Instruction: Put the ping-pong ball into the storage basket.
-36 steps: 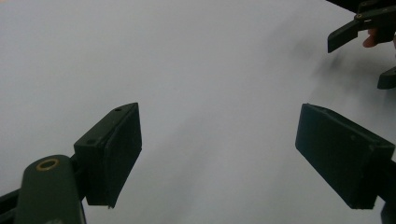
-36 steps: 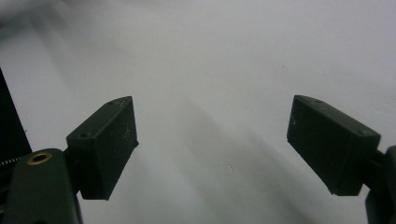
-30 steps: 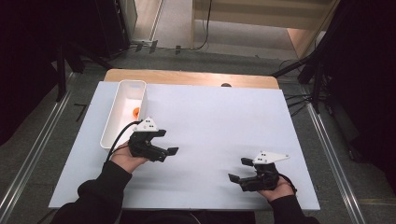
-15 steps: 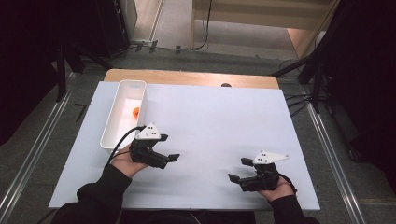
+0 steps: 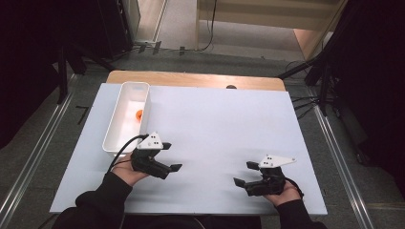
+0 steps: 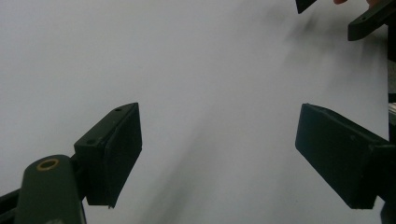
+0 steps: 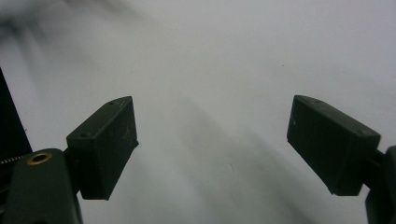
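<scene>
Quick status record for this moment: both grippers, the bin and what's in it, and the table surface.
left gripper: open, nothing between jaws, beside the bin's near end
right gripper: open, nothing between jaws, at the near right of the sheet
bin: white, long, on the left of the sheet
bin contents: small orange object against the right wall
surface: white sheet on a wooden table

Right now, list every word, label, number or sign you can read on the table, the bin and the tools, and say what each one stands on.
None: no readable text in these pictures.
White bin: plain walls, no label.
White table sheet: bare of print.
Grey plates on the left tool and right tool: only small dark dots, not letters.
Small orange thing in the bin: too small to tell any marking.
</scene>
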A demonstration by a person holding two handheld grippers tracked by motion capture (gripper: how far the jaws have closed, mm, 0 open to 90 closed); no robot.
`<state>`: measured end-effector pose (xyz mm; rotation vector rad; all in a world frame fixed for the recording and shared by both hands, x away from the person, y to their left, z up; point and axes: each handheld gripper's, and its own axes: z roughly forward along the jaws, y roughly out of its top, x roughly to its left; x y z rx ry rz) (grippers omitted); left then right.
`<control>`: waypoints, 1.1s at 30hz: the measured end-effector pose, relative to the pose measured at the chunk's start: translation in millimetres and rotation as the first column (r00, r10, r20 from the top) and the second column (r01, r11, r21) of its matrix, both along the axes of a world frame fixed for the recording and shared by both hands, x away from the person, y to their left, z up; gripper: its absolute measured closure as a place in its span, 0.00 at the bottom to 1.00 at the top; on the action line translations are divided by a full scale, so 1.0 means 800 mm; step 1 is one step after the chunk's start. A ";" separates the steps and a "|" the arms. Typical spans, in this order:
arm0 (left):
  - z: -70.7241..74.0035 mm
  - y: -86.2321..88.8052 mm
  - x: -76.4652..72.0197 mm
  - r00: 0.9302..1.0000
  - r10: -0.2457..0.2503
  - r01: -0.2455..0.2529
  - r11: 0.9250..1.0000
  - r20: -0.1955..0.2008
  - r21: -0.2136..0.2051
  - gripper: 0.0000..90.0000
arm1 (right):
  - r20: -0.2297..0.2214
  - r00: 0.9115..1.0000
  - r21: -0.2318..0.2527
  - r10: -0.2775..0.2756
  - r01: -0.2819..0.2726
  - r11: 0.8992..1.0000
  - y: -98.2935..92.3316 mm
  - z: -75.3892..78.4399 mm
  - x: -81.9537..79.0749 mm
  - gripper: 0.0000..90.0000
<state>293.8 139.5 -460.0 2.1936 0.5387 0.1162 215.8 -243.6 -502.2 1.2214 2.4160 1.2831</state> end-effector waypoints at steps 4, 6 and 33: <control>-0.004 0.003 -0.001 1.000 -0.001 0.001 1.000 -0.014 0.004 0.17 | 0.000 1.000 0.000 0.000 0.000 1.000 0.000 0.000 0.000 0.16; -0.005 0.005 -0.002 1.000 -0.002 0.002 1.000 -0.017 0.005 0.17 | -0.001 1.000 0.000 0.000 0.000 1.000 0.000 0.000 0.000 0.16; -0.017 0.033 -0.017 0.999 -0.043 0.044 0.998 -0.033 0.034 0.17 | 0.002 1.000 -0.004 0.001 -0.001 1.000 0.000 0.000 0.000 0.16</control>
